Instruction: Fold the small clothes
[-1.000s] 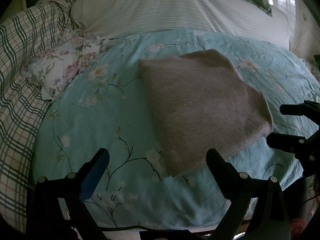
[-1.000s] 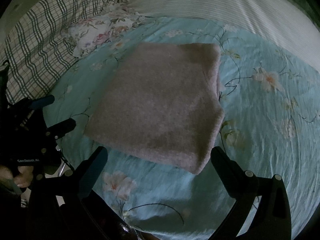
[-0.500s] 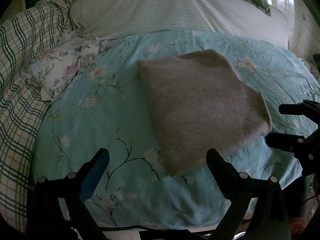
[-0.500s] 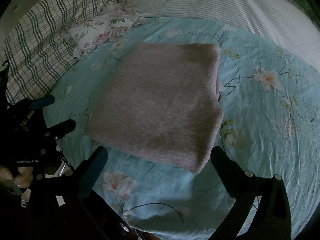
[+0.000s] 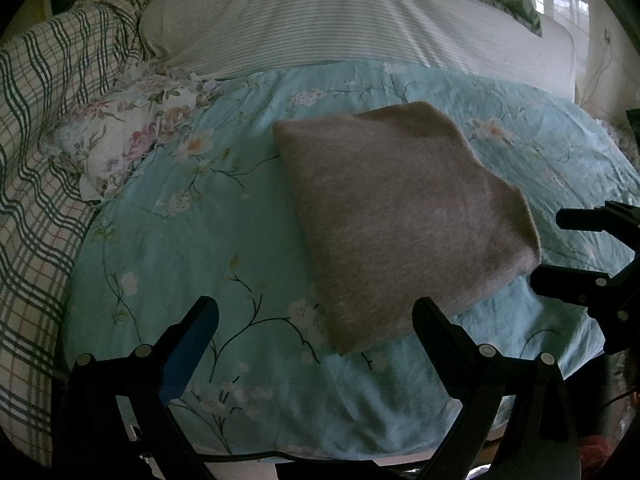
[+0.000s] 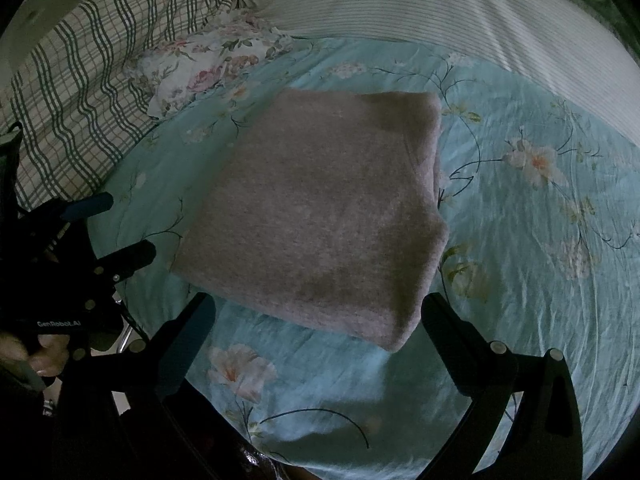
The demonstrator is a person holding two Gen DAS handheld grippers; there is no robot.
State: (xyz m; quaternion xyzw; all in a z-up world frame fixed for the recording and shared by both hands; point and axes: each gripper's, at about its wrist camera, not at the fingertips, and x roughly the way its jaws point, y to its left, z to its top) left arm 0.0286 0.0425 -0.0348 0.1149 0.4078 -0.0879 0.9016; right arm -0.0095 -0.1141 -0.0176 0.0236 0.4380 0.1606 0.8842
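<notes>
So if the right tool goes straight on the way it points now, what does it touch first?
Most likely the near edge of the folded grey cloth, which lies between the open fingers of the right tool on the flowered blue sheet. Depth is unclear, so it might brush the sheet just before it.

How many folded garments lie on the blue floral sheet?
1: a grey folded garment in the middle of the sheet, ahead of both open grippers. Others could lie outside the views.
</notes>
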